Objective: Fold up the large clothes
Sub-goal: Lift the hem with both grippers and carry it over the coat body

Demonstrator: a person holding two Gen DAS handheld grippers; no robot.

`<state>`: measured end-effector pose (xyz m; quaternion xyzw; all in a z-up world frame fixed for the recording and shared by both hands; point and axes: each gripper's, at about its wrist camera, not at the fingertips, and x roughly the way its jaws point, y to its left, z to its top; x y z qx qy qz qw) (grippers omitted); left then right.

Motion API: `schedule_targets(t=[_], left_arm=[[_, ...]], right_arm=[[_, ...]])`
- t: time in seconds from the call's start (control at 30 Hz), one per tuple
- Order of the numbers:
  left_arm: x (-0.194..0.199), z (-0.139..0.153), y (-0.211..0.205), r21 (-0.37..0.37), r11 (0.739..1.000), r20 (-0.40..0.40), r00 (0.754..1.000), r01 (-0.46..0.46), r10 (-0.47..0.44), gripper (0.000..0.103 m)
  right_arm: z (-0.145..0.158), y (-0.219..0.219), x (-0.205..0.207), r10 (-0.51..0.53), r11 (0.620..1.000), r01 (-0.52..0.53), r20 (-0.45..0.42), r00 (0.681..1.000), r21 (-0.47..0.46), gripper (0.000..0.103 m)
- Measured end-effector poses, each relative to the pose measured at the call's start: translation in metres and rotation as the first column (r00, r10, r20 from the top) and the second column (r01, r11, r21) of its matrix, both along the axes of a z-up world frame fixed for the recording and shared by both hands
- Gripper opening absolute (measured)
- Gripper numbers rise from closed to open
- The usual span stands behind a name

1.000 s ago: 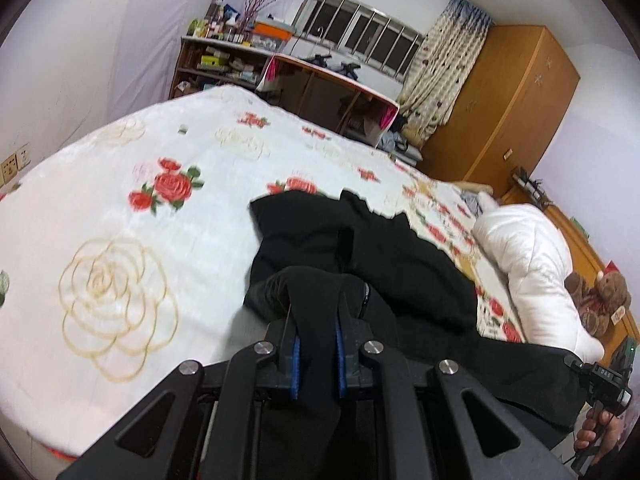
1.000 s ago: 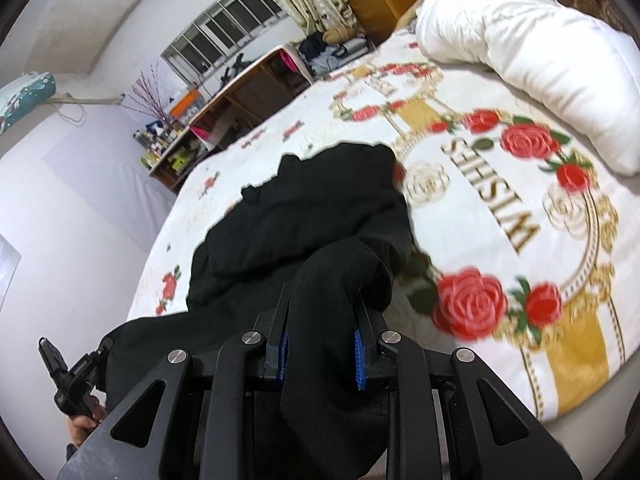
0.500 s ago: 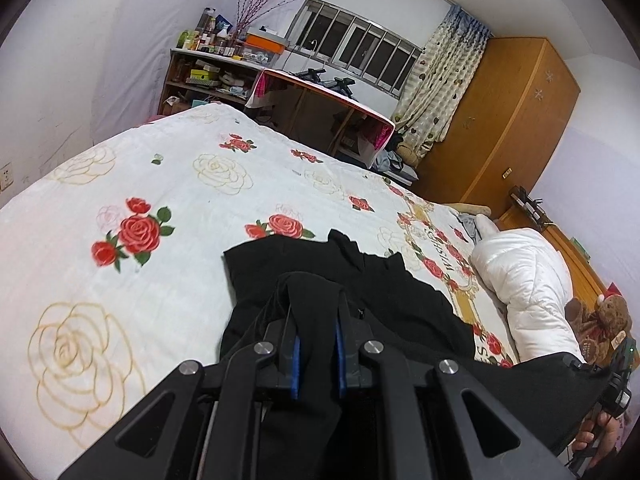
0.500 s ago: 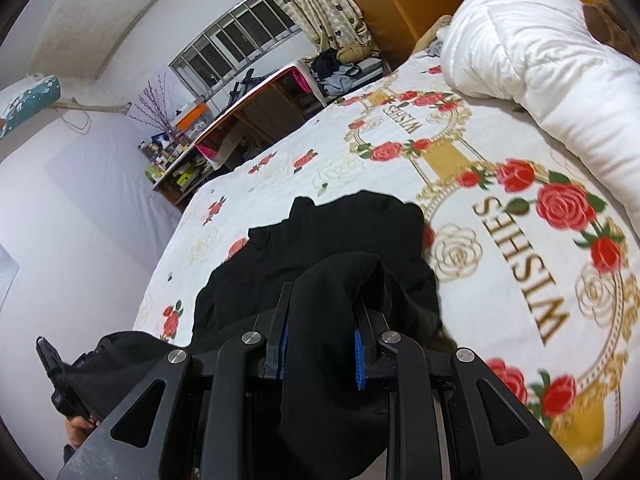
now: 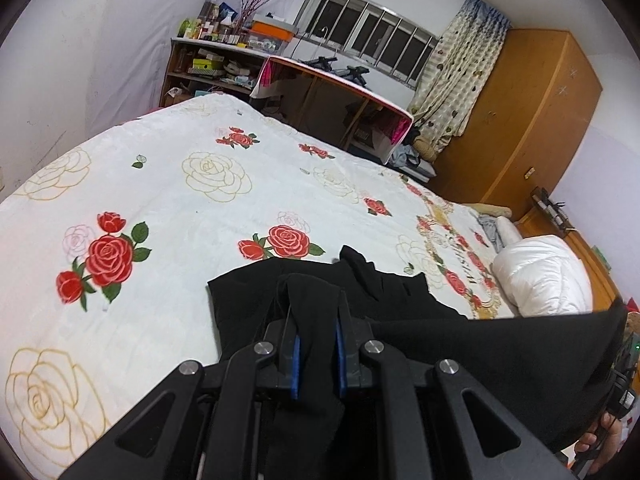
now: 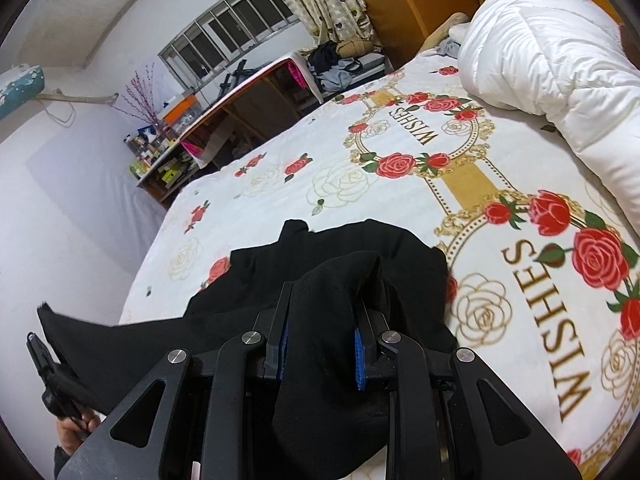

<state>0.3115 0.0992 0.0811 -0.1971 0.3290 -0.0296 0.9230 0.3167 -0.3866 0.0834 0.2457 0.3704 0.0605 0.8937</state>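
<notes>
A large black garment [image 5: 384,300] lies partly on the rose-printed bed sheet [image 5: 180,208], its near edge lifted and stretched between my two grippers. My left gripper [image 5: 316,320] is shut on a bunched fold of the black cloth, which drapes over its blue pads. My right gripper [image 6: 322,316] is shut on another fold of the same garment [image 6: 360,252]. In the left wrist view the right gripper [image 5: 622,364] shows at the far right with a hand [image 5: 600,440] under it. In the right wrist view the left gripper [image 6: 44,364] sits low left.
A white duvet [image 6: 560,52] is heaped at the head of the bed. Beyond the far bed edge stand a desk [image 5: 340,96], cluttered shelves [image 5: 208,64], a curtain and a wooden wardrobe [image 5: 520,120]. The sheet [image 6: 440,184] stretches wide ahead of the garment.
Both grippers have drawn back together toward the near bed edge, dragging the black garment with them. More bare sheet now shows beyond it; the cloth between the grippers is pulled taut.
</notes>
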Motion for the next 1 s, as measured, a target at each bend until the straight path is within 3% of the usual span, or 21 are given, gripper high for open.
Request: schedule_targets(t=[0.47, 0.57, 0.67, 0.77, 0.87, 0.9, 0.93, 1.0], left_arm=[[0.097, -0.061, -0.007, 0.032, 0.999, -0.16, 0.987, 0.0, 0.005, 0.015], [0.113, -0.076, -0.006, 0.026, 1.0, -0.198, 0.98, 0.008, -0.003, 0.016], [0.123, -0.087, -0.001, -0.004, 1.0, -0.233, 0.972, 0.008, -0.009, 0.019], [0.128, -0.089, 0.006, -0.051, 0.999, -0.251, 0.968, 0.012, -0.024, 0.019], [0.128, -0.083, 0.014, -0.093, 0.996, -0.244, 0.969, 0.011, -0.034, 0.022], [0.127, -0.08, 0.017, -0.111, 0.994, -0.239, 0.97, 0.01, -0.036, 0.027], [0.125, -0.075, 0.021, -0.121, 0.993, -0.215, 0.976, 0.003, -0.029, 0.042], [0.12, -0.058, 0.03, -0.111, 0.994, -0.136, 0.991, -0.023, 0.007, 0.063]], right_arm=[[-0.067, 0.003, 0.101, -0.008, 0.999, 0.016, -0.182, 0.983, 0.042, 0.029], [-0.079, 0.0, 0.114, -0.011, 0.998, 0.023, -0.191, 0.982, 0.06, 0.035], [-0.083, -0.003, 0.123, -0.009, 0.996, 0.026, -0.177, 0.984, 0.091, 0.05], [-0.077, -0.005, 0.126, -0.007, 0.994, 0.021, -0.135, 0.991, 0.104, 0.068], [-0.064, -0.009, 0.126, -0.01, 0.994, 0.019, -0.083, 0.997, 0.104, 0.075], [-0.058, -0.012, 0.124, -0.012, 0.995, 0.017, -0.057, 0.998, 0.101, 0.076], [-0.054, -0.012, 0.124, -0.013, 0.995, 0.017, -0.037, 0.999, 0.093, 0.076], [-0.043, -0.016, 0.12, -0.013, 0.997, 0.012, 0.013, 1.0, 0.079, 0.076]])
